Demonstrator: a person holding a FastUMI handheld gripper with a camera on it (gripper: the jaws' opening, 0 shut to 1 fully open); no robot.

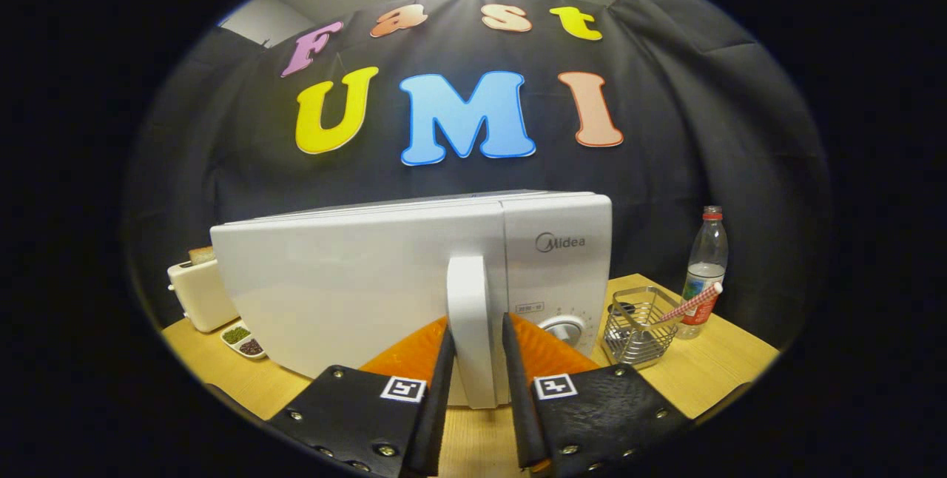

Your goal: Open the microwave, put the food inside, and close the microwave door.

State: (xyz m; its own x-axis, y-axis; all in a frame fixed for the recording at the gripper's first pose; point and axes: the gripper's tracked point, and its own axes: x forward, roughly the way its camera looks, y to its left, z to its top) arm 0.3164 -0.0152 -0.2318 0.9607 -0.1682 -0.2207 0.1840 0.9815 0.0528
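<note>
Jaws narrow, straddling the handle (pixel 470 330) of the microwave (pixel 414 285) at 12 o'clock, contact unclear; door looks shut, so opening is in hand; next, I judge, pull outward

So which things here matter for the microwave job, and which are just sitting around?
Part of the job:
- microwave, door shut
- door handle, between the fingers
- gripper, fingers either side of the handle; whether they press it is unclear

Just lying about:
- toaster
- two-part dish
- wire basket
- water bottle
</note>
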